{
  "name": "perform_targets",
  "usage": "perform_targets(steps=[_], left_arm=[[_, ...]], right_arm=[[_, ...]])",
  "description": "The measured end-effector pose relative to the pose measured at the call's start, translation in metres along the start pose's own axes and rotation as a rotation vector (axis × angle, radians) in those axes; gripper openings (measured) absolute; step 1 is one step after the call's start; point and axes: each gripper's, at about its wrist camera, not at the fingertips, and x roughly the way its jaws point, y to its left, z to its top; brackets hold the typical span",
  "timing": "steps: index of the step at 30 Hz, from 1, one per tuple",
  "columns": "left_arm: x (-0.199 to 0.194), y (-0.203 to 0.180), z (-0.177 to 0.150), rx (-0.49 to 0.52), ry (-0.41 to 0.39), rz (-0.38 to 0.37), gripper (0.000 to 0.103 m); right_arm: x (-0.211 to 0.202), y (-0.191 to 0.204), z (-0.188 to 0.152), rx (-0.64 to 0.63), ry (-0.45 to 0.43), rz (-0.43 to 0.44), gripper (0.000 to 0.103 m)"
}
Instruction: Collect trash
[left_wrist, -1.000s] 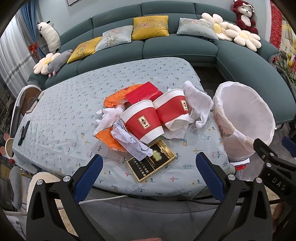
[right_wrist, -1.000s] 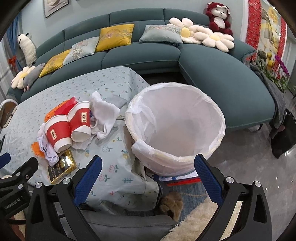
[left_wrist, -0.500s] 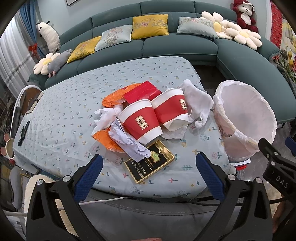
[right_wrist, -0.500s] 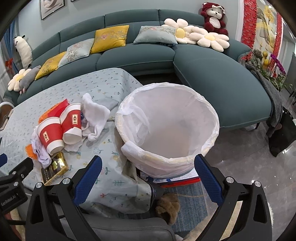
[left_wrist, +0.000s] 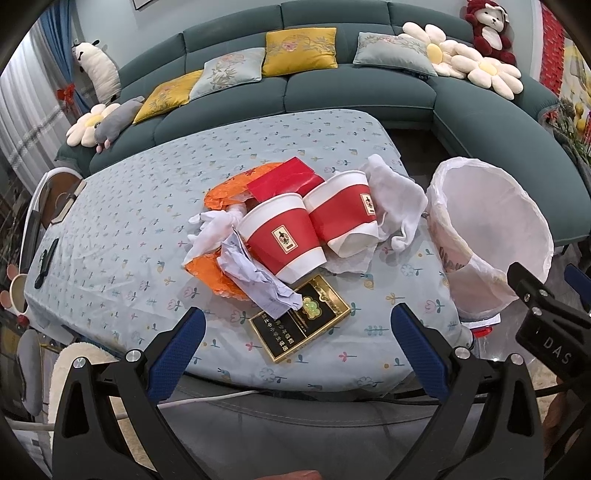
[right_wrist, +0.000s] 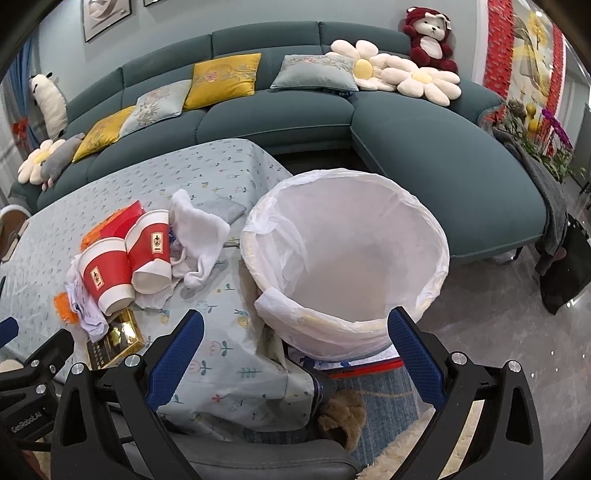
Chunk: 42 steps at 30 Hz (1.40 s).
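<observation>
A trash pile lies on the table: two red-and-white paper cups on their sides, white tissues, crumpled paper, orange wrappers, a red packet and a black-and-gold box. A white-lined trash bin stands at the table's right end, empty. My left gripper is open above the near edge, short of the box. My right gripper is open in front of the bin. The cups and box show at left in the right wrist view.
A teal sofa with cushions and plush toys curves behind the table and to the right. A black remote lies at the table's left edge. A chair stands at left. A furry slipper lies on the rug below the bin.
Both grippers have drifted slightly; in the right wrist view the bin and pile shifted left. Nothing was grasped; the pile is unmoved.
</observation>
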Motion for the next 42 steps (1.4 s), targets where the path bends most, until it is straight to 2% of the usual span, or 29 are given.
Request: perform_targets(steps=[27,32,42], left_arm=[[0.006,0.007,0.001,-0.014,0.007,-0.017,0.096],[0.008,0.006,-0.001,-0.009,0.018,-0.016,0.096],[0.007,0.006,-0.002,-0.013,0.012,-0.017,0.096]], right_arm=[[0.0,0.024,0.0,-0.097,0.004,-0.03,0.095],[0.001,0.017,0.0,-0.06,0.012,-0.025,0.095],[0.001,0.02,0.003,-0.069,0.007,-0.016,0.095]])
